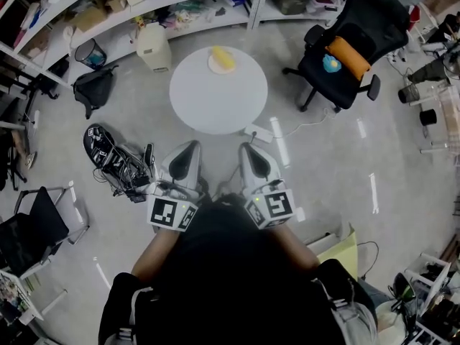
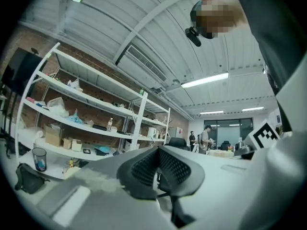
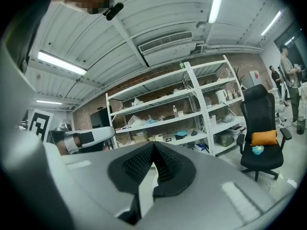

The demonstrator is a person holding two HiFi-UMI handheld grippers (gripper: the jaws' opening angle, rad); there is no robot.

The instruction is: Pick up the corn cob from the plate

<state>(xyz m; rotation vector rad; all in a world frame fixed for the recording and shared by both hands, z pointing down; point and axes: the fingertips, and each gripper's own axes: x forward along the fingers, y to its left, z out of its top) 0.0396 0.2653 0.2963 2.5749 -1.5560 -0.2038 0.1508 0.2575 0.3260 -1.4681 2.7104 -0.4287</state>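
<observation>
The head view is lit evenly and softly from overhead, with only faint shadows on the grey floor. The round white table is its brightest patch, while the person's dark clothing at the bottom shows almost no detail. The wide lens bows the shelves along the top edge.

Both gripper views are strongly fisheyed, with black vignetted corners. A ceiling tube light glares white in the left gripper view, and a brighter strip light burns out in the right gripper view. The left gripper and right gripper loom close to their lenses, soft and out of focus, while the background is fairly sharp.
</observation>
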